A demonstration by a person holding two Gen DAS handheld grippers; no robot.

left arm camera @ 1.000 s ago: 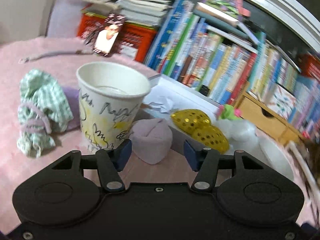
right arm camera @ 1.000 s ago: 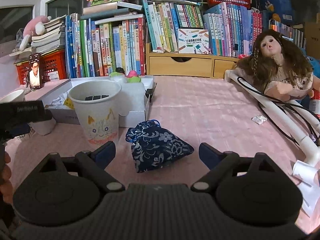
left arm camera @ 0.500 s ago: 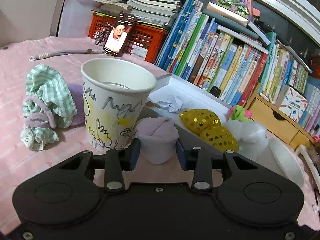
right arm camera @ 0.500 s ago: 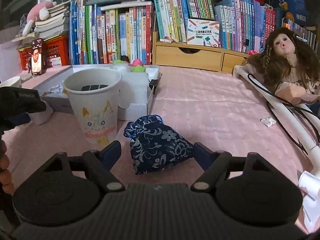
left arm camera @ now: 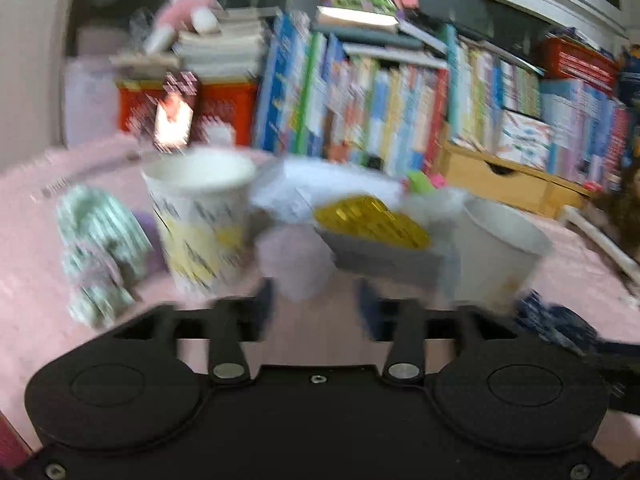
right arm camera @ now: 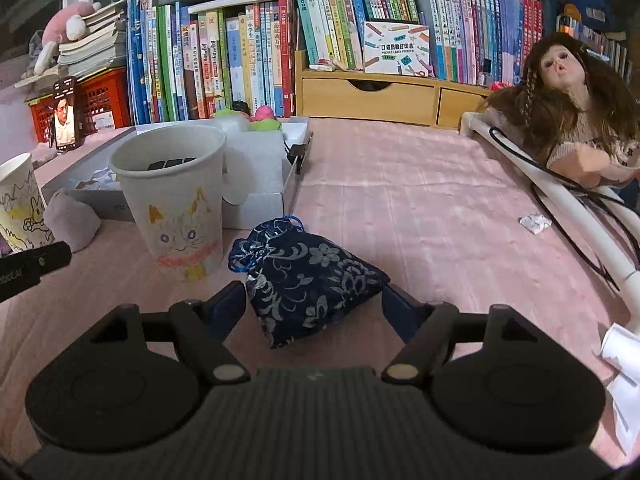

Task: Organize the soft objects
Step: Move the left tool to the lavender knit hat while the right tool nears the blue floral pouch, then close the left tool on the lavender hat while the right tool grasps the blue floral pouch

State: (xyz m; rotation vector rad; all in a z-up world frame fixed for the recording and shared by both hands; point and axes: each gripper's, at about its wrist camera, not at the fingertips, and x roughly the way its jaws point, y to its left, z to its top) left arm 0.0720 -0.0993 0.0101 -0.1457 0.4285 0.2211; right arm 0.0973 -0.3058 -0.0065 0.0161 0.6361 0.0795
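The left wrist view is blurred by motion. My left gripper (left arm camera: 316, 308) is open and its jaws are opening, with nothing between them. A mauve pouch (left arm camera: 296, 264) sits on the pink cloth just beyond its tips, beside a doodled paper cup (left arm camera: 200, 216). A green checked pouch (left arm camera: 100, 240) lies further left. A gold sequin piece (left arm camera: 368, 220) rests in the grey box (left arm camera: 384, 264). My right gripper (right arm camera: 312, 304) is open. A navy floral pouch (right arm camera: 308, 280) lies on the table between its fingers, next to the cat cup (right arm camera: 176, 200).
A doll (right arm camera: 568, 92) leans on a white tube (right arm camera: 560, 208) with black cable at the right. Rows of books (right arm camera: 240, 52) and a wooden drawer unit (right arm camera: 368, 92) line the back. A paper scrap (right arm camera: 534, 222) lies on the cloth.
The left jaws narrowed around the mauve pouch, then widened while the view swung right; the pouch stays on the table. The right jaws narrowed and the navy pouch now lies between them.
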